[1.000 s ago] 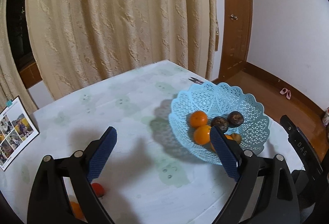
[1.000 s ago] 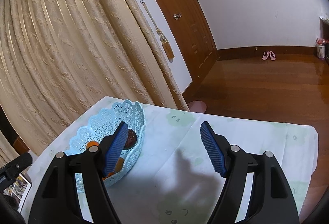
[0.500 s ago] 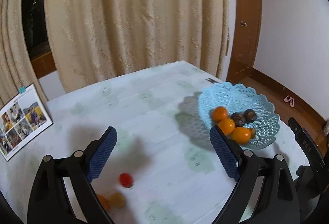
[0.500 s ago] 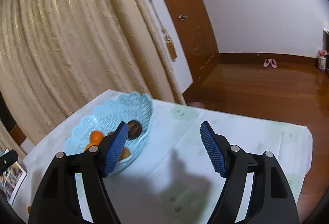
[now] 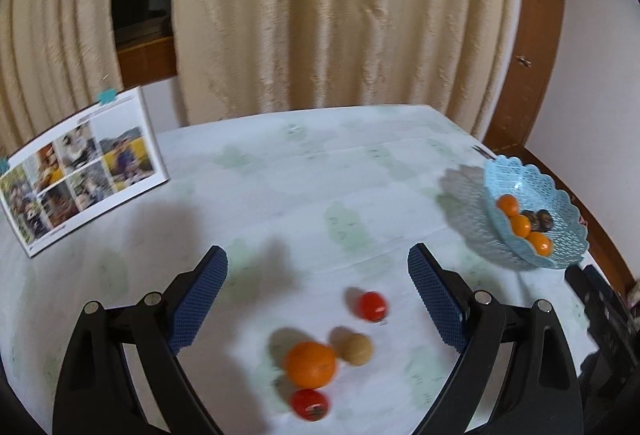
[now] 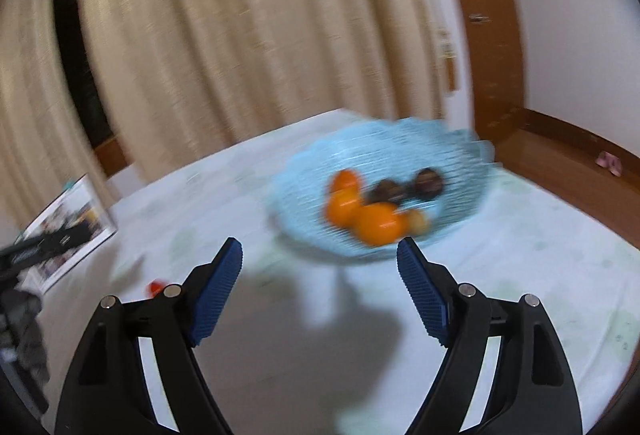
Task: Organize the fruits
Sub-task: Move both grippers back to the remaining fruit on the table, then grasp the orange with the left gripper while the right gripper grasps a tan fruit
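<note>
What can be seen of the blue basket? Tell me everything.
The blue basket is a shallow, light blue bowl of what looks like plastic lattice, with a scalloped rim. It sits upright on the tablecloth near the table's far right corner, casting a shadow to its left. Inside lie three orange fruits, two dark brown ones and, in the blurred right wrist view, a small tan one. Neither gripper touches it.
</note>
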`<act>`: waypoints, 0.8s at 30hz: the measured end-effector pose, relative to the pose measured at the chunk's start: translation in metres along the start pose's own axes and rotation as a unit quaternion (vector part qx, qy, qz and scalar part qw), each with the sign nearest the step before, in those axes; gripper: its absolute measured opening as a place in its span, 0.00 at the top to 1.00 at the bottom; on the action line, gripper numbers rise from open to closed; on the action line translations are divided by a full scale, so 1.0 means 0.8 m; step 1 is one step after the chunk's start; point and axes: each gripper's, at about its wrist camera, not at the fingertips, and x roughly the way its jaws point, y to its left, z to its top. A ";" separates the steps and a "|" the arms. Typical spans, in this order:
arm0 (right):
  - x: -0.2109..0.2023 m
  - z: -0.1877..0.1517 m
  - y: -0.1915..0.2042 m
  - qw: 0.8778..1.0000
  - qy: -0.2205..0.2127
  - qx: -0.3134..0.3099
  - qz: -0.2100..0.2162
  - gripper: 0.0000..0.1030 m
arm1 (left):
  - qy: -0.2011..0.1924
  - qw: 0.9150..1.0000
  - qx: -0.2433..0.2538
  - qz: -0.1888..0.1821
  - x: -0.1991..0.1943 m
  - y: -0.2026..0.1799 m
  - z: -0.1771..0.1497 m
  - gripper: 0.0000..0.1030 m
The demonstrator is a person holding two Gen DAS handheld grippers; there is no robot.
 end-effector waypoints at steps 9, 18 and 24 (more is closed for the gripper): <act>0.032 -0.031 0.105 0.983 0.103 -0.081 0.127 0.21 | 0.017 1.000 -0.010 0.006 -0.001 0.040 -0.014 0.12; 0.064 -0.043 0.108 0.983 0.138 -0.055 0.107 0.21 | 0.076 0.997 -0.001 -0.026 0.021 0.044 -0.053 0.13; 0.062 -0.039 0.091 0.985 0.135 -0.043 0.097 0.21 | 0.110 0.993 0.011 -0.052 0.040 0.027 -0.068 0.26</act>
